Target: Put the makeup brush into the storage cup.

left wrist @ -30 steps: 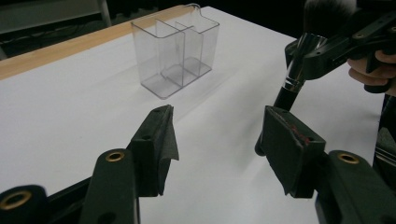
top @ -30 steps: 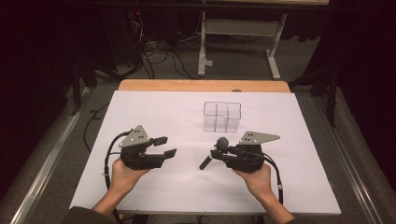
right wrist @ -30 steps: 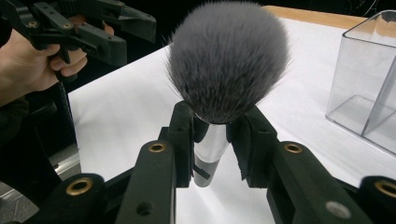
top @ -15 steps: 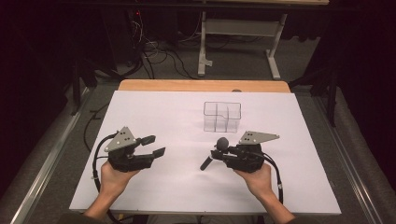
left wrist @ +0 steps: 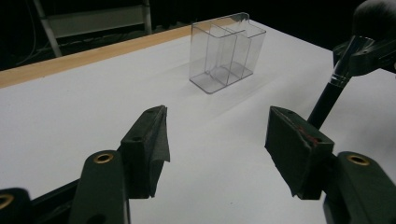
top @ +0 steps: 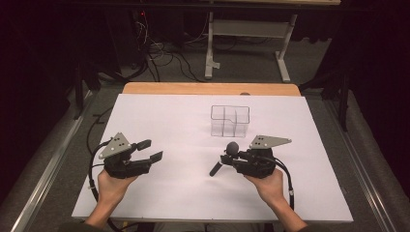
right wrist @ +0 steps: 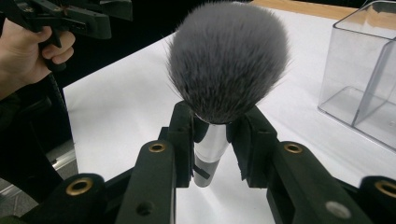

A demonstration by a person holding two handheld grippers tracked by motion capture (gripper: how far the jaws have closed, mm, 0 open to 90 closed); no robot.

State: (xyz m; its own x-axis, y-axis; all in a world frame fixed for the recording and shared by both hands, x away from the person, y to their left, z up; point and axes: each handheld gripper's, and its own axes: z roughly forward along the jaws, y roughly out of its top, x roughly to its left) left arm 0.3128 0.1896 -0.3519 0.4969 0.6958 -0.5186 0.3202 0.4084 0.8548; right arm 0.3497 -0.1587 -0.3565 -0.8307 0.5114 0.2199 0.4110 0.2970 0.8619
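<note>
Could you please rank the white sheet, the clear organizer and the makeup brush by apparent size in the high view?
1. White sheet, by far the largest.
2. Clear organizer.
3. Makeup brush, slimmer, though its length looks similar to the organizer's width and the right tool hides part.

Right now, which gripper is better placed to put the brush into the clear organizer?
Right. The right gripper already clamps the brush at its silver neck, bristles up, with the organizer just beyond it. The left gripper is open, empty and farther from it.
</note>
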